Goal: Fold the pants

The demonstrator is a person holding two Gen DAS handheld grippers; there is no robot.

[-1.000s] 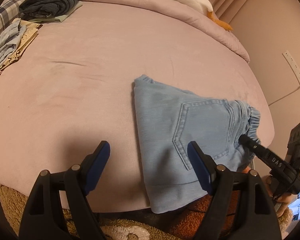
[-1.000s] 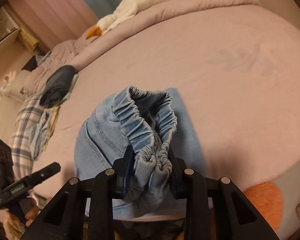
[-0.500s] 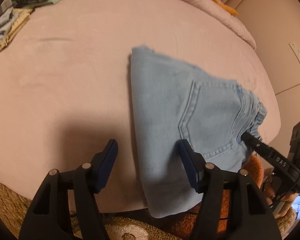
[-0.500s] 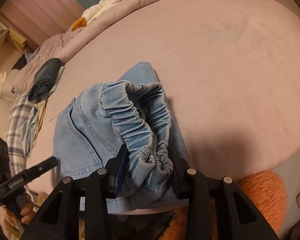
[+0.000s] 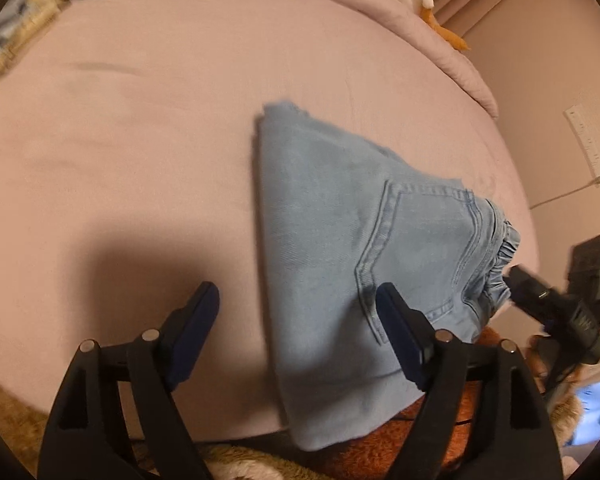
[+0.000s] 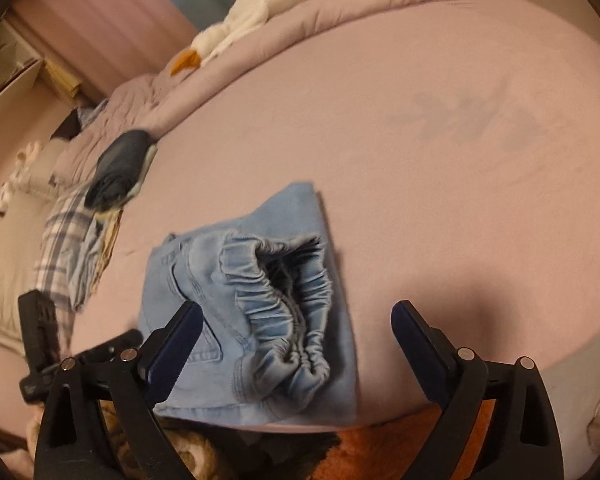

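Folded light blue denim pants (image 5: 340, 248) lie at the near edge of the pink bed (image 5: 140, 120), back pocket up, one end hanging over the edge. In the right wrist view the pants (image 6: 204, 280) show their elastic waistband (image 6: 288, 304) bunched toward me. My left gripper (image 5: 296, 324) is open and empty, its right finger over the pants' pocket side. My right gripper (image 6: 296, 336) is open and empty, jaws wide on either side of the waistband. The right gripper also shows in the left wrist view (image 5: 556, 312) by the waistband.
A pile of folded clothes, a dark roll (image 6: 120, 168) on plaid fabric (image 6: 60, 248), lies at the bed's far side. A white plush goose (image 6: 252, 16) rests on the rolled duvet. An orange rug (image 5: 380, 448) lies below the bed edge.
My right gripper has opened and let go of the waistband, which now rests on the bed. The left gripper stayed open and moved closer over the pants.
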